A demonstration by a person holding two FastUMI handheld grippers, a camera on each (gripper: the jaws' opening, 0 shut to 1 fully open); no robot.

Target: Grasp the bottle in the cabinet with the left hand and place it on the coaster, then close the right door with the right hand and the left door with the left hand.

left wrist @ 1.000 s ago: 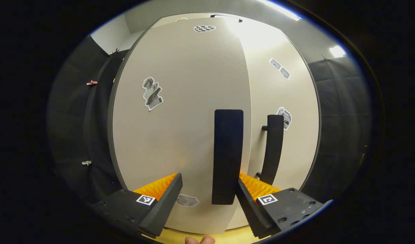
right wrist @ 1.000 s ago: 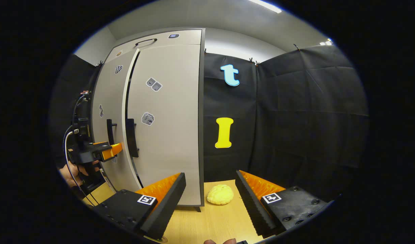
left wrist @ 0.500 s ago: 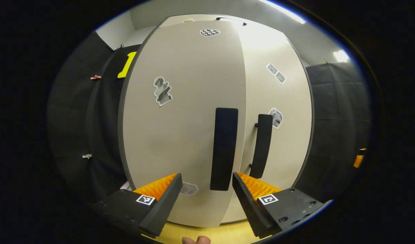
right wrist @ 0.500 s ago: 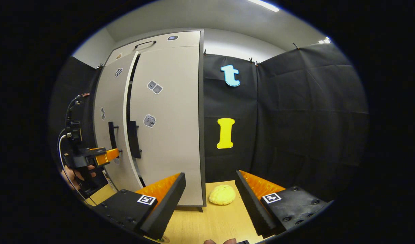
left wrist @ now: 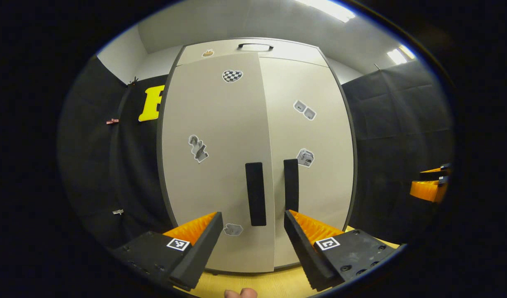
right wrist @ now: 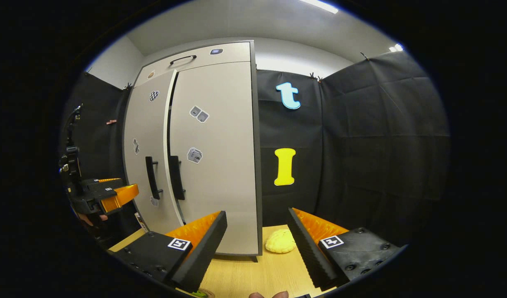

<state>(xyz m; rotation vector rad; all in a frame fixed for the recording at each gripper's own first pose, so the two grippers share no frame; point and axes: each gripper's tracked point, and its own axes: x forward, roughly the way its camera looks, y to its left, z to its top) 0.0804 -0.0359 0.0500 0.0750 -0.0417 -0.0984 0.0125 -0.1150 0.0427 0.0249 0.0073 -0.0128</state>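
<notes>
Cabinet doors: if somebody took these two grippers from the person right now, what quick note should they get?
Left gripper: open, empty, hovering in front of the door handles, touching neither.
Right gripper: open, empty, over the table, towards the cabinet's right side.
Right door: looks shut.
Left door: nearly shut; the right gripper view shows a thin dark gap along the seam.
Bottle and coaster: cannot tell from these views.
Left to do: probably press the left door flush with the left gripper, then check the bottle.
</notes>
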